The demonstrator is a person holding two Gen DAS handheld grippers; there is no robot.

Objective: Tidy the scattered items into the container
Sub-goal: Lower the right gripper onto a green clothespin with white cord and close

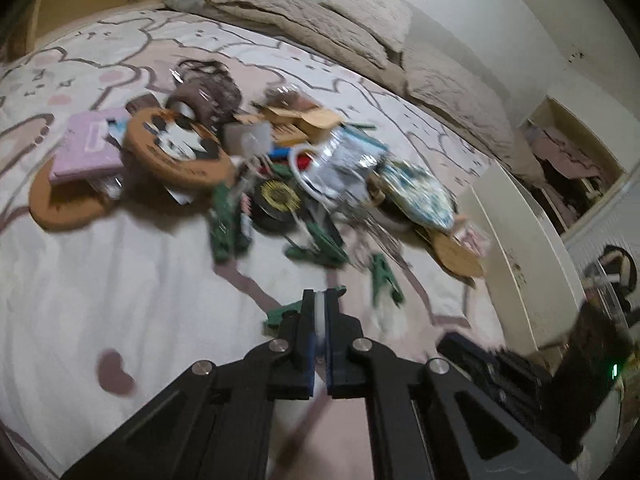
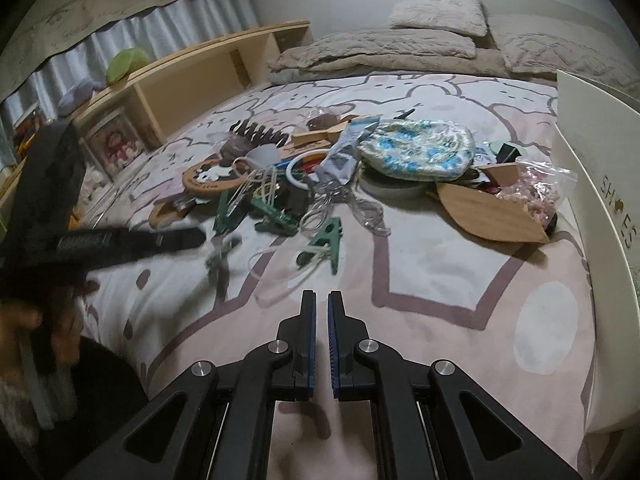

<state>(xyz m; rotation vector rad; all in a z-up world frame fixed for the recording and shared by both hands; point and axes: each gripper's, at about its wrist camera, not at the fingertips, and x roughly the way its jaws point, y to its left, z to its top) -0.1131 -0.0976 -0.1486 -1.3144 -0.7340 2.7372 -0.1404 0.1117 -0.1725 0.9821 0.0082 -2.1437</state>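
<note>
A heap of scattered items lies on the patterned bed cover: green clothes pegs, a blue floral pouch, a round cork mat, a pink booklet, cardboard pieces. The white shoe box stands at the right, also in the left wrist view. My left gripper is shut on a green clothes peg with a white cord, held above the cover; it appears blurred in the right wrist view. My right gripper is almost closed and empty, near the front of the bed.
Grey quilt and pillows lie at the head of the bed. A wooden shelf runs along the left. An open closet is past the box. Bare cover lies between the heap and my right gripper.
</note>
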